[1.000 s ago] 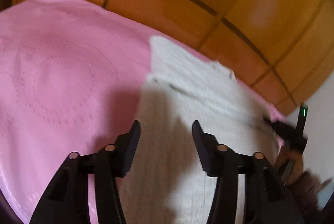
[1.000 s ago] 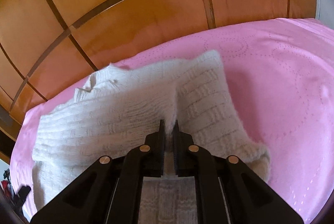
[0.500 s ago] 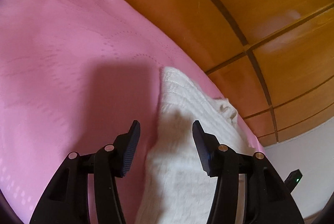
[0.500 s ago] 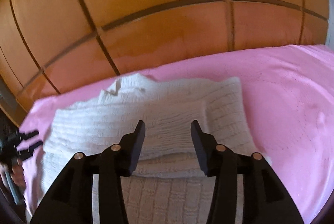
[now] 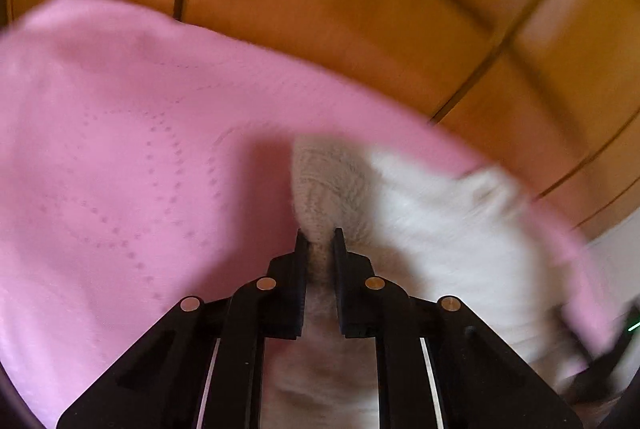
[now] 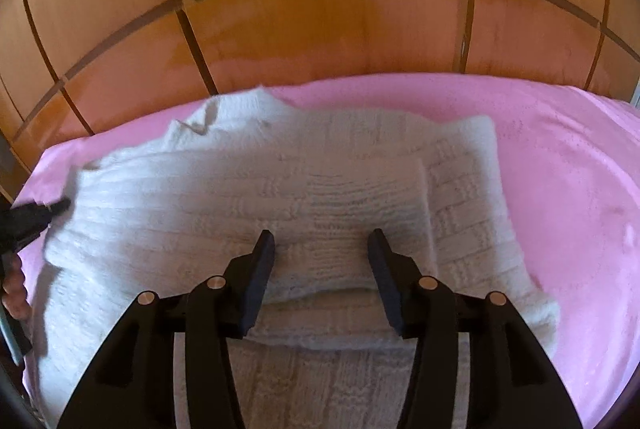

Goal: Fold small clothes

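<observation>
- We see a white knit sweater (image 6: 256,197) lying flat on a pink bedspread (image 6: 560,165), near the bed's far edge.
- One part is folded over the body: a flap (image 6: 360,197) lies across the middle in the right wrist view, its lower edge forming a thick layered step just beyond the right tool.
- Neckline end (image 6: 212,117) points toward the far left, close to the wooden panelled wall (image 6: 320,29).
- Left tool (image 5: 320,241): jaws have just been closing and now pinch a raised fold of the sweater (image 5: 320,189); knit bunches up between the pads. We call it clenched on the sweater.
- Left wrist view is motion-blurred; the rest of the sweater spreads to the right of the pinched fold, bedspread (image 5: 120,169) to the left.
- Right tool (image 6: 322,241): jaws have just been opening and stand apart over the folded flap, nothing pinched between the pads. Released.
- We cannot tell whether the right fingertips (image 6: 264,249) touch the knit or sit just above it.
- In the right wrist view, the left tool (image 6: 36,217) shows at the far left edge, at the sweater's left side, with part of a hand (image 6: 14,289) below it.
- Wooden wall with dark seams stands behind the bed in both views.
</observation>
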Demonstrator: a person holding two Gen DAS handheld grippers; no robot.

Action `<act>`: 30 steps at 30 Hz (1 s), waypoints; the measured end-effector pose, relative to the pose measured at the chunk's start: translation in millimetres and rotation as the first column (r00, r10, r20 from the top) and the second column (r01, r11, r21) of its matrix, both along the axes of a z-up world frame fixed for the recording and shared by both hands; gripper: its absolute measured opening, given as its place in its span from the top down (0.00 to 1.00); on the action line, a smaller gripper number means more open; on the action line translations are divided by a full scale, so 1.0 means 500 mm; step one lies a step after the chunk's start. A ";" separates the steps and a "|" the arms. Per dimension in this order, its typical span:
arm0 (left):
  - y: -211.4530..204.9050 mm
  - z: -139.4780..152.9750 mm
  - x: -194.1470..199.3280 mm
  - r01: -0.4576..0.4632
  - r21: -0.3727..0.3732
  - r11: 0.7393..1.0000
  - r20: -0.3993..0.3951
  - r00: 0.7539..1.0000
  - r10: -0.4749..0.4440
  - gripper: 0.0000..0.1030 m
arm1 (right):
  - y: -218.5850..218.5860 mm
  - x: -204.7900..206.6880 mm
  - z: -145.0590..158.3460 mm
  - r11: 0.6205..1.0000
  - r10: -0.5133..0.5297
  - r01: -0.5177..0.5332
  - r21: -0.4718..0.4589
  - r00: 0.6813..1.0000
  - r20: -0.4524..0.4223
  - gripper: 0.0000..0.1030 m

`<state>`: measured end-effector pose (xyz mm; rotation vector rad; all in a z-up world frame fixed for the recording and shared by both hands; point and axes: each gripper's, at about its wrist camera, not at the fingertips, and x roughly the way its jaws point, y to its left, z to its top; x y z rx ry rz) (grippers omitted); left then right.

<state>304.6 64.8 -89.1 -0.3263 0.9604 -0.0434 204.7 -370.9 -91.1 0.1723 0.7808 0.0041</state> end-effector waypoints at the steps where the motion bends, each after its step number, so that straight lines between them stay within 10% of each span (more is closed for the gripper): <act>1: -0.014 -0.008 0.001 0.008 0.065 0.998 -0.002 1.000 -0.008 0.87 | 0.002 0.001 -0.002 1.000 -0.006 0.006 -0.002 1.000 0.004 0.50; 10: -0.079 0.084 -0.109 -0.008 0.197 0.980 0.177 0.984 -0.028 0.55 | 0.015 0.005 -0.007 0.999 -0.006 0.007 -0.036 1.000 0.010 0.39; 30: -0.147 0.055 -0.193 0.077 0.244 0.967 0.139 0.984 -0.113 0.50 | 0.027 -0.062 0.022 0.999 -0.024 0.025 -0.037 0.999 0.030 0.21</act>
